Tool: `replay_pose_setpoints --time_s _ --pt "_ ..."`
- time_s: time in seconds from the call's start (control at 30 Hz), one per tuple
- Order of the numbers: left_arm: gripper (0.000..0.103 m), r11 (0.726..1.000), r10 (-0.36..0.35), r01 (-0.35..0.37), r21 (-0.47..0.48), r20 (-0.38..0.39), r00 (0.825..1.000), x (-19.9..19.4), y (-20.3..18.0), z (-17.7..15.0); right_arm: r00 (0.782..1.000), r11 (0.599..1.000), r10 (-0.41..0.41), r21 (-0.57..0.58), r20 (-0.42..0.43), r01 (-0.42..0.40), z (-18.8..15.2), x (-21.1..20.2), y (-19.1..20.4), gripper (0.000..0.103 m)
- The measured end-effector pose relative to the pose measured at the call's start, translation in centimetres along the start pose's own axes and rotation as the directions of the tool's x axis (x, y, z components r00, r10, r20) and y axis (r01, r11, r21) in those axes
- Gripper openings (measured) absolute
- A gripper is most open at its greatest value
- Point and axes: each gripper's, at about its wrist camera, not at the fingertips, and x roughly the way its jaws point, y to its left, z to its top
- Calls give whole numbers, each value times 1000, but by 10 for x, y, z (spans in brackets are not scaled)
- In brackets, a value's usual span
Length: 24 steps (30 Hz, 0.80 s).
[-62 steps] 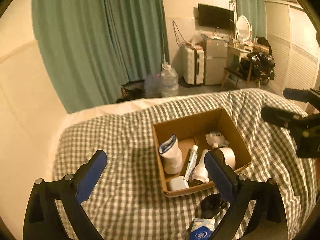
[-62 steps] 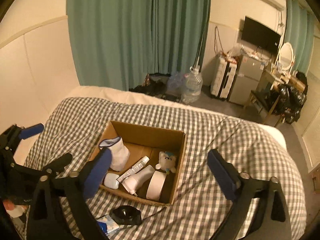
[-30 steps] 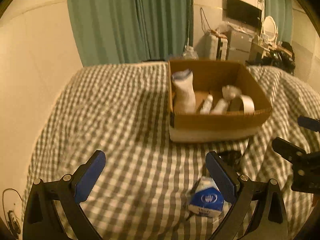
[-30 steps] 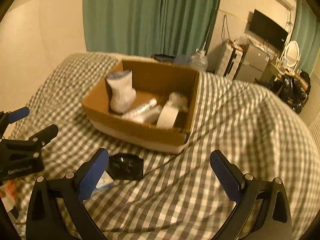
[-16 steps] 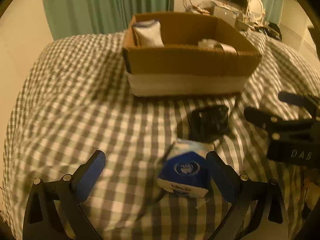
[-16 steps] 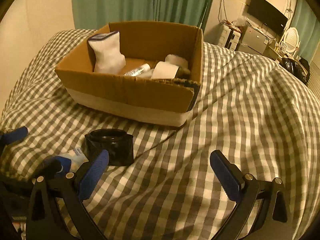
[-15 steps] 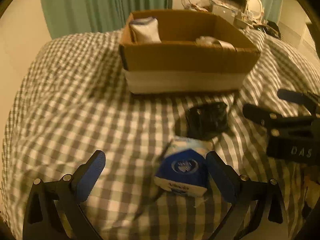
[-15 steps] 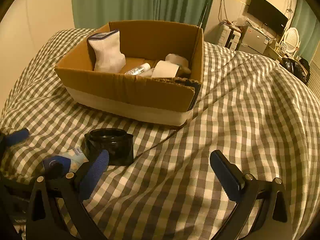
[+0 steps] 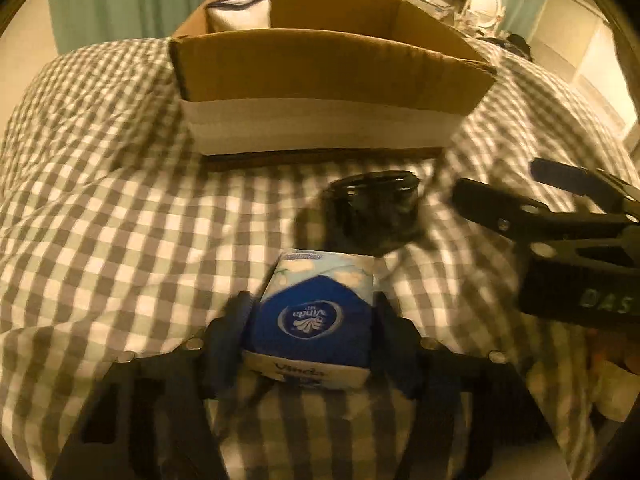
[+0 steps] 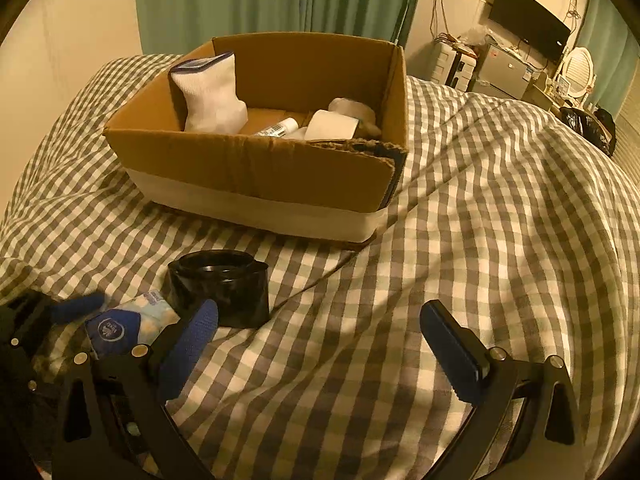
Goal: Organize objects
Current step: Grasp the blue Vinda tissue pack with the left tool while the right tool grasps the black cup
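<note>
a: what have we got in the left gripper?

b: its two fingers are pressed in on either side of the blue tissue pack, which lies on the checked bedspread. so we have closed on the pack.

a: and the right gripper?

b: spread wide with nothing between its pads, hanging over the bedspread just right of the black jar.

a: where does the jar sit against the pack?

b: directly beyond it, touching or nearly so; we cannot tell which. both sit in front of the cardboard box, apart from its near wall.

a: what do we see in the box?

b: a white sock upright at the left, a small tube, and a roll of tape at the right.
</note>
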Motion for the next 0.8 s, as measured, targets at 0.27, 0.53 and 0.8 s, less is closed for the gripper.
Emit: replay_pose_setpoints --time_s 0.27,0.53,0.8 --pt "58 997 59 -56 -44 81 995 -40 18 10 999 999 26 36 41 -28 4 -6 3 101" --pt "58 970 241 -232 -74 137 961 -54 60 20 998 998 68 5 5 -68 12 9 32 101" --pt "58 974 219 -210 -86 116 969 -45 68 18 990 995 93 -24 -110 -96 14 54 58 97"
